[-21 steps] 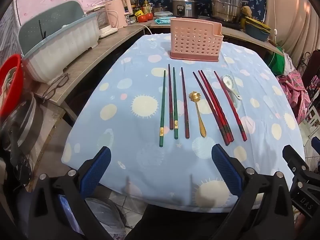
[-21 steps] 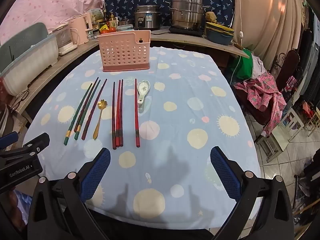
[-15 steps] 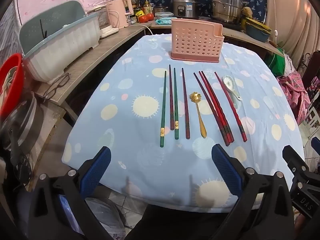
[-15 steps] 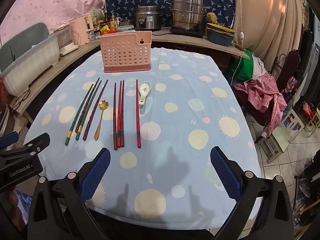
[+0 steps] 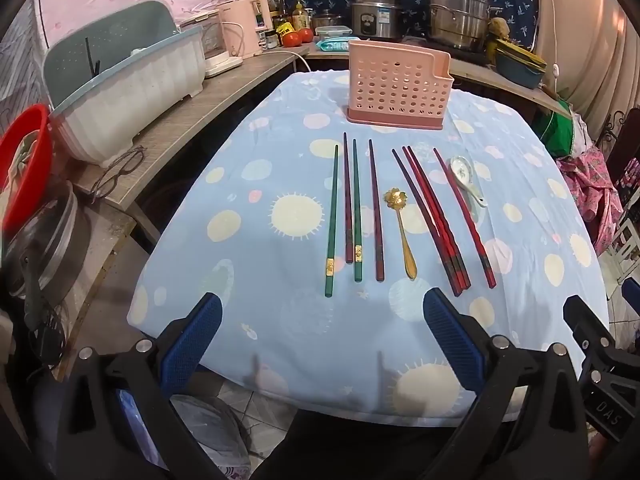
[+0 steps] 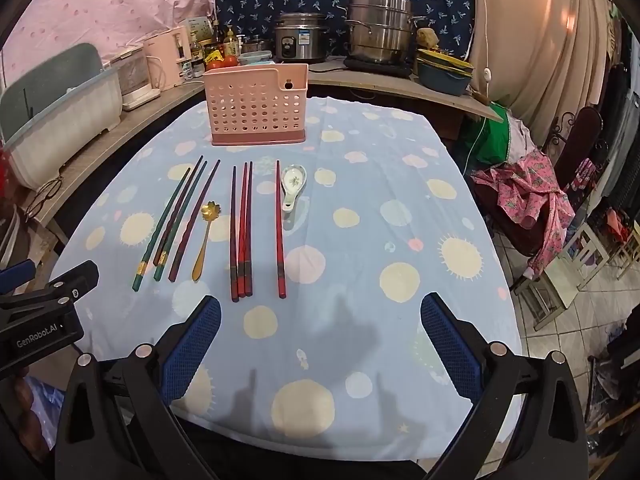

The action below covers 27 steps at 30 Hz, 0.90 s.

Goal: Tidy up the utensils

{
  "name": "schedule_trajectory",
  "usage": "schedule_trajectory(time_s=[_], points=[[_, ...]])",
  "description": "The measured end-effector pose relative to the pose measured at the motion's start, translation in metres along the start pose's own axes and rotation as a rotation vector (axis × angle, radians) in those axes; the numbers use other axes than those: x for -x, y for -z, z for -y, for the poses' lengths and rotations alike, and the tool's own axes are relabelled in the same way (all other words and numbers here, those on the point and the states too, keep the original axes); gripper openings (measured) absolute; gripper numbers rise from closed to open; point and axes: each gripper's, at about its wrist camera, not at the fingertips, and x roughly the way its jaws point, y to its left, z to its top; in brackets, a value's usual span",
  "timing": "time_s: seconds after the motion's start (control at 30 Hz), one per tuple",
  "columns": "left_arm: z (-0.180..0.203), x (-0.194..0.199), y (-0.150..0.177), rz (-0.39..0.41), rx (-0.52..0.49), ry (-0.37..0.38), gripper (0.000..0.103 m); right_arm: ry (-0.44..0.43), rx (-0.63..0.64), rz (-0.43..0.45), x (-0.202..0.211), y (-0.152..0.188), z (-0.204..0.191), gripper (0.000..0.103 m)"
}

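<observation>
A pink perforated utensil holder (image 5: 398, 86) (image 6: 256, 110) stands at the far side of the table. In front of it lie green and dark chopsticks (image 5: 354, 210) (image 6: 176, 218), a gold spoon (image 5: 402, 236) (image 6: 205, 240), red chopsticks (image 5: 436, 220) (image 6: 242, 232) with a single red one (image 6: 279, 228) beside them, and a white ceramic spoon (image 5: 464, 174) (image 6: 292, 184). My left gripper (image 5: 320, 344) is open and empty over the table's near edge. My right gripper (image 6: 320, 344) is open and empty, also at the near edge, to the right of the left one.
The table wears a blue dotted cloth (image 6: 380, 220). A counter on the left holds a dish rack (image 5: 120, 84), glasses (image 5: 118, 170) and appliances. Pots (image 6: 378, 30) stand at the back. A chair with pink cloth (image 6: 536, 196) is at the right.
Both grippers have shifted slightly; the utensils sit a little lower in both views. Nothing on the table has moved.
</observation>
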Motion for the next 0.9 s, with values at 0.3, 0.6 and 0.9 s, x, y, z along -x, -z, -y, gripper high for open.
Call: schedule_trajectory(time_s=[0.3,0.6,0.9], points=[[-0.0045,0.0003,-0.0023,0.0,0.0,-0.001,0.096,0.001,0.002,0.001,-0.0004,-0.0001,0.0004,0.096],[-0.004,0.001,-0.0018,-0.002,0.003,-0.008,0.096,-0.001,0.002,-0.003,-0.0014,-0.0011,-0.0025,0.096],[-0.0034,-0.0032,-0.0031,-0.006,0.003,-0.013,0.096,-0.002,0.003,-0.002,-0.0022,-0.0003,-0.0025,0.096]])
